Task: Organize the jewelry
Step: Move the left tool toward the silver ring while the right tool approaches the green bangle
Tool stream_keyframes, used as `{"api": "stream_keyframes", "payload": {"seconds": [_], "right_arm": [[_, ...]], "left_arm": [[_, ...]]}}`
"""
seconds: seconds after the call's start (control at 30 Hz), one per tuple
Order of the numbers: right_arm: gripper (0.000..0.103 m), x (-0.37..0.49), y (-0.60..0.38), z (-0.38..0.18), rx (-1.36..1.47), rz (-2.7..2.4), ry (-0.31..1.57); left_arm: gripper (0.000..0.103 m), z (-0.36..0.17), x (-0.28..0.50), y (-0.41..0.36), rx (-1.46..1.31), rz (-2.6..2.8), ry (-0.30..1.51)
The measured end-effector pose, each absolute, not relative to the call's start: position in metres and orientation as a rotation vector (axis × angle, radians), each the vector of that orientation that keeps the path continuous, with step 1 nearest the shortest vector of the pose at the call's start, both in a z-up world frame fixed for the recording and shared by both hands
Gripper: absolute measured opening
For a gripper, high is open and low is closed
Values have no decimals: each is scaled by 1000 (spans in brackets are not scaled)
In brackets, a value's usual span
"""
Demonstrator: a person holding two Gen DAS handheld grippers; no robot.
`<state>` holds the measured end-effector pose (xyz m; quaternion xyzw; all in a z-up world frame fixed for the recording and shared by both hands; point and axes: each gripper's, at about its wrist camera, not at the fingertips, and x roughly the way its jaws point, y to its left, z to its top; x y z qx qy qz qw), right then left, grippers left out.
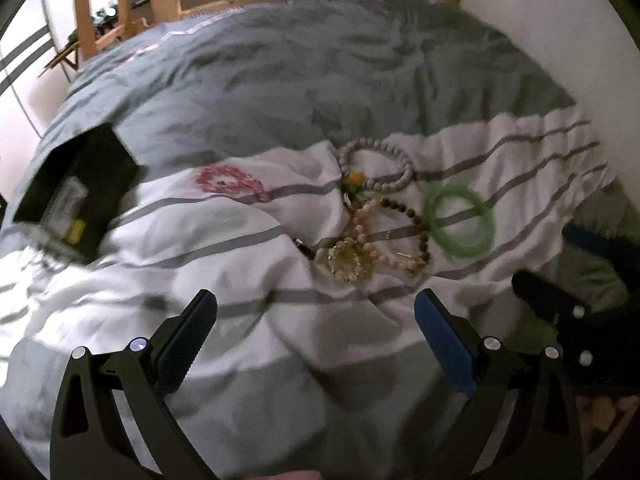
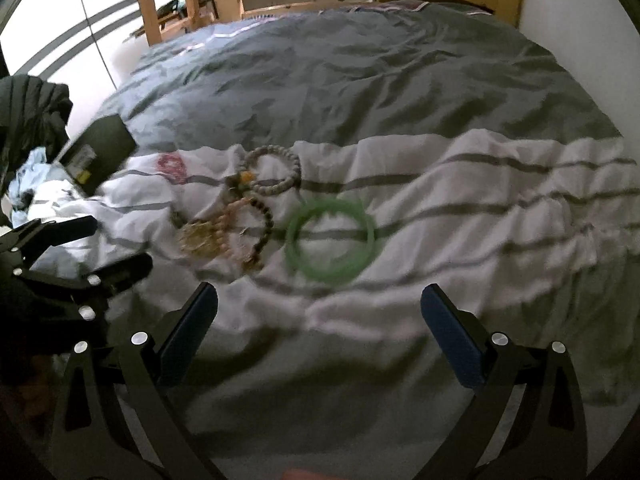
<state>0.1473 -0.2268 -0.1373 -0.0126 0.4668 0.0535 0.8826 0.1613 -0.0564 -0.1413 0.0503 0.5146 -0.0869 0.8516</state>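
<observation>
Both tools, left tool [image 1: 316, 316] and right tool [image 2: 320, 308], hung spread and empty above the bed [image 2: 360, 80], so I judged it best to take the green bangle [image 2: 331, 239] first (it lay apart from the tangled bracelets [image 1: 372, 240]) toward the black box [image 1: 76, 196].

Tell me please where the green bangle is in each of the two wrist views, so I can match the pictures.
Left wrist view: the green bangle lies right of centre on the striped white bedding, just right of the tangled bead bracelets.
Right wrist view: the green bangle sits near the centre, ahead of the open right gripper.
Shared landmark: the grey bead bracelet, up and left of the bangle in both.
</observation>
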Motion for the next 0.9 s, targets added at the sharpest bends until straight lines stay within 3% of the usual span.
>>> {"api": "stream_keyframes", "payload": {"seconds": [0.2,0.4,0.57,0.6,0.7,0.73,0.77,0.9], "right_arm": [[100,190,-231,-179,-85,67,1017],[100,205,-244,-205,-11,64,1070],[100,208,-251,-212,45,70,1084],[100,207,-249,-211,32,69,1081],[100,199,-244,-207,30,81,1051],[94,196,-245,-206,31,78,1046],[81,195,-246,-203,30,59,1036],[57,191,-261,-197,85,37,1013]], "left_arm": [[97,-170,194,-77,145,-269,1081],[97,-214,210,-72,131,-244,1222],[96,-209,214,-68,70,-261,1204],[94,-207,214,-67,65,-258,1199],[72,-199,214,-62,47,-242,1166],[60,-197,214,-58,43,-232,1156],[50,-194,215,-56,38,-218,1146],[33,-187,218,-43,-25,-201,1127]]}}
